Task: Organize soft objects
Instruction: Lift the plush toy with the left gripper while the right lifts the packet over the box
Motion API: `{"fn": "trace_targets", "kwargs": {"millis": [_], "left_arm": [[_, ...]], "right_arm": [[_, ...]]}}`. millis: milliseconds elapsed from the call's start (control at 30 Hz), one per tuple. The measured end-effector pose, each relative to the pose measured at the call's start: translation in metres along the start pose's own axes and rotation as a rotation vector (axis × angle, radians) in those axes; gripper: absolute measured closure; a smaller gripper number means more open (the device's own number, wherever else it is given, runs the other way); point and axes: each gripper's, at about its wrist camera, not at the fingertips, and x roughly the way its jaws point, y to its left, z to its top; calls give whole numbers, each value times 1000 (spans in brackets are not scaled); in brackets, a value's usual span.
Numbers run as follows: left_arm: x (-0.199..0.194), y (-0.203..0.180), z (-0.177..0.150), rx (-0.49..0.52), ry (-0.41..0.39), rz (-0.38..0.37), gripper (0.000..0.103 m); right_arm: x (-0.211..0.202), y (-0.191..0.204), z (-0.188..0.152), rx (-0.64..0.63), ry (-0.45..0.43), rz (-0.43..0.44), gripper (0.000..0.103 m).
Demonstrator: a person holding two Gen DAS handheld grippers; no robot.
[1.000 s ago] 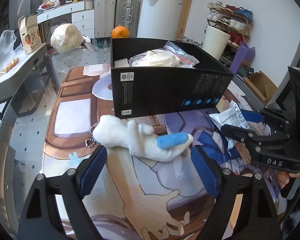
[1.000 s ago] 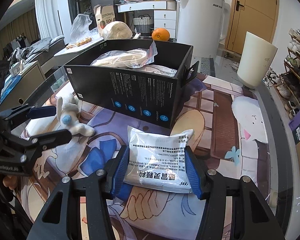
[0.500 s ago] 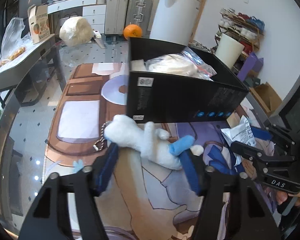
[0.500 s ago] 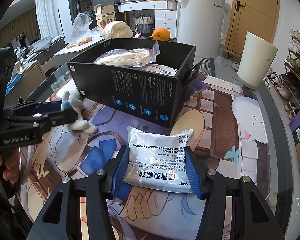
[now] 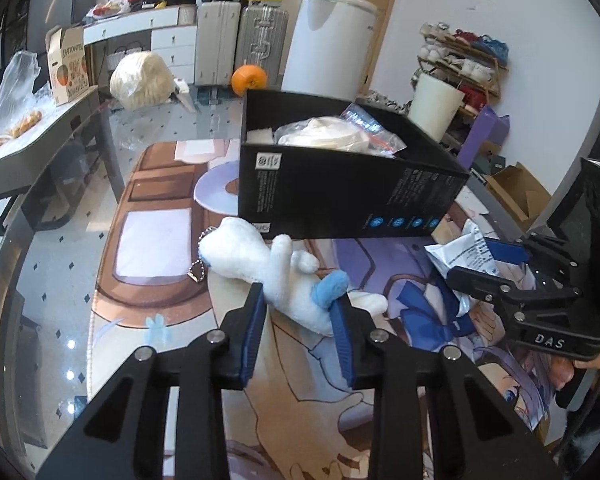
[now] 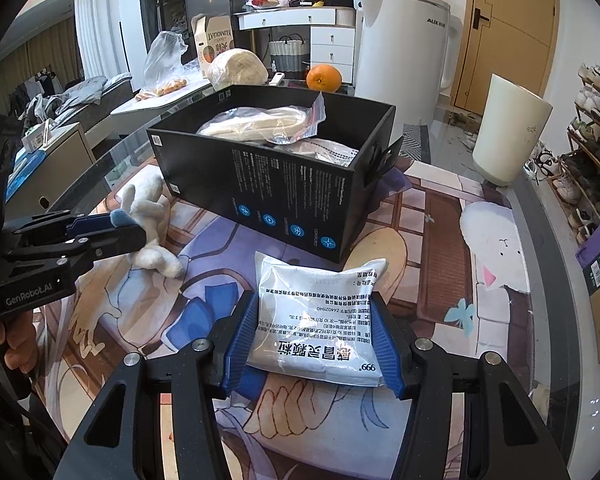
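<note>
A white plush toy (image 5: 260, 256) with a blue part and a ball chain lies on the printed mat in front of the black box (image 5: 340, 200). My left gripper (image 5: 298, 298) has its jaws closing, and both blue pads press into the toy's body. The right wrist view shows the same grip from the side, with the left gripper (image 6: 126, 226) on the plush toy (image 6: 148, 208). My right gripper (image 6: 313, 302) is shut on a white printed packet (image 6: 316, 320), which rests on the mat just before the black box (image 6: 284, 196).
Bagged soft items (image 6: 260, 124) fill the box. Behind it are an orange (image 5: 249, 79), a wrapped pale bundle (image 5: 142, 78) and a white appliance (image 6: 404, 40). A white bin (image 6: 508, 132) stands on the floor to the right. The printed mat (image 5: 160, 240) covers a glass table.
The left jaws have come together from wide apart onto the plush toy, and the left gripper has edged closer to it. The right gripper and its packet have not moved.
</note>
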Motion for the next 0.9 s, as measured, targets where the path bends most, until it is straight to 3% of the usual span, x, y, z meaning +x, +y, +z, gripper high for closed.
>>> {"fn": "trace_targets", "kwargs": {"millis": [200, 467, 900], "left_arm": [[-25, -4, 1, 26, -72, -13, 73], [-57, -9, 19, 70, -182, -32, 73], [-51, -12, 66, 106, -246, -31, 72]], "right_arm": [[-11, -4, 2, 6, -30, 1, 48], [-41, -3, 19, -5, -132, 4, 48], [-43, 3, 58, -35, -210, 15, 48]]}}
